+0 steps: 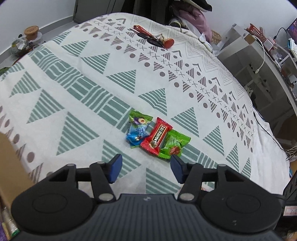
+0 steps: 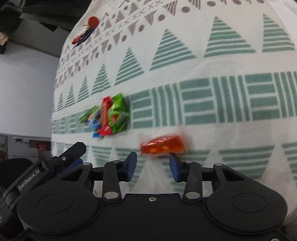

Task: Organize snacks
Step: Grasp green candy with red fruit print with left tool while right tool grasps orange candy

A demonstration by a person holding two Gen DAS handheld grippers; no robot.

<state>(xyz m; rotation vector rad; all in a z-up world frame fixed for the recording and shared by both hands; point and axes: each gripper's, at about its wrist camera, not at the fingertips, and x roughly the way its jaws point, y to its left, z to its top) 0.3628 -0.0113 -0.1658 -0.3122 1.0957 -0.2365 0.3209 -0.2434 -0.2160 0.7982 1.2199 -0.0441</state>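
Both our claws, left (image 1: pixel 146 167) and right (image 2: pixel 153 165), stand released; the orange snack (image 2: pixel 163 145) looks light, crinkly, slippery; we'd pinch its middle.

A bed under a white cotton cover printed with green striped triangles (image 1: pixel 120 77) fills the room. Pale plain walls (image 1: pixel 37 9) rise behind it, a grey open shelving unit (image 1: pixel 246 61) stands alongside, and daylight falls evenly.

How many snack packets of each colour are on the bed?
Green and blue packet: 1
Red packet: 1
Green packet: 1
Orange packet, seen only by the right wrist camera: 1
Total: 4
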